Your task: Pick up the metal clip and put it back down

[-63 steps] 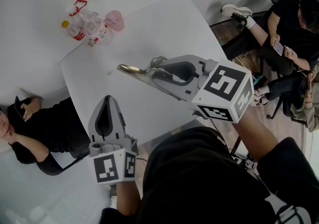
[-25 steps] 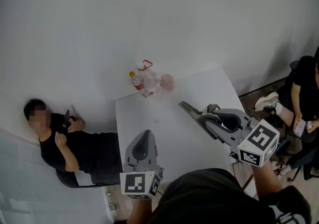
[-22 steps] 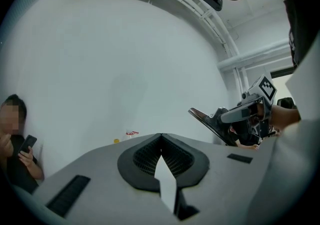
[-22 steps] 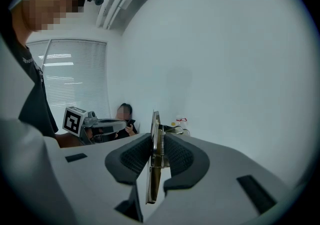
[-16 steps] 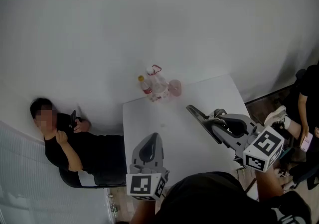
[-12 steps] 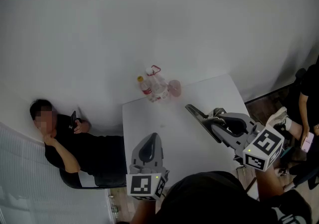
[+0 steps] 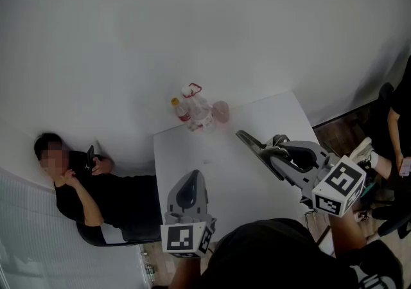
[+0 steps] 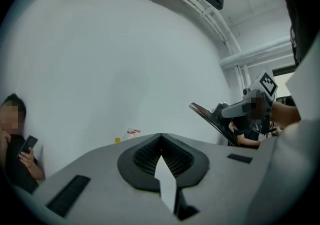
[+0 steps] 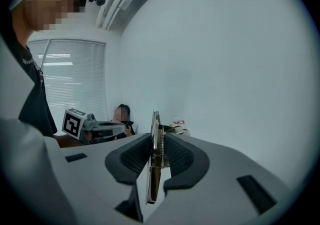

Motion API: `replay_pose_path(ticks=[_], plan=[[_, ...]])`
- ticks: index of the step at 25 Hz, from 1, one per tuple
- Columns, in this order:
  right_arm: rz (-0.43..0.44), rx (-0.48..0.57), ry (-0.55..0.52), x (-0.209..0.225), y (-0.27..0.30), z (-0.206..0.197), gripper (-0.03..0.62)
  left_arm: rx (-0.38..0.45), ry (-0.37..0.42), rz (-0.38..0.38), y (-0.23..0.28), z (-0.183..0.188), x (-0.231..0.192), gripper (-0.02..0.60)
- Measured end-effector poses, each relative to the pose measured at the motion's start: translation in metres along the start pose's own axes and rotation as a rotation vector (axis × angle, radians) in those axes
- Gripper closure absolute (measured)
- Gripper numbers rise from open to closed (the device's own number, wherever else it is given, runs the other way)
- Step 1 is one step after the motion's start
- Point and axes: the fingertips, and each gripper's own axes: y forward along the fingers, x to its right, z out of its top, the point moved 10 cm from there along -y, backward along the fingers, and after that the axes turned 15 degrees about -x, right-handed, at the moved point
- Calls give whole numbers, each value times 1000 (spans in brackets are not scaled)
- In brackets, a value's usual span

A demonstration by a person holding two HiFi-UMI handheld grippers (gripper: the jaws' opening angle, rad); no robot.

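Still, the right tool (image 9: 155, 145) clamps the metal clip (image 9: 152, 171) above the table (image 7: 192, 153) — left tool (image 8: 161, 136) closed, empty.

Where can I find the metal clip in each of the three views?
Head view: metal clip right of centre, sticking out of the right gripper above the table.
Left gripper view: metal clip right of centre, dark and slanted.
Right gripper view: metal clip at bottom centre, upright between the jaws.
Shared landmark: the bottles.
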Motion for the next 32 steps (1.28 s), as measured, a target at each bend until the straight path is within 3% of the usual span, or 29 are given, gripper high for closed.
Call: replay_pose_path(ticks=[18, 32], plan=[[34, -32, 19, 1, -1, 7, 499, -25, -30, 10, -7, 11, 8, 561], [70, -83, 60, 9, 6, -1, 499, -92, -34, -9, 4, 10, 14, 561]])
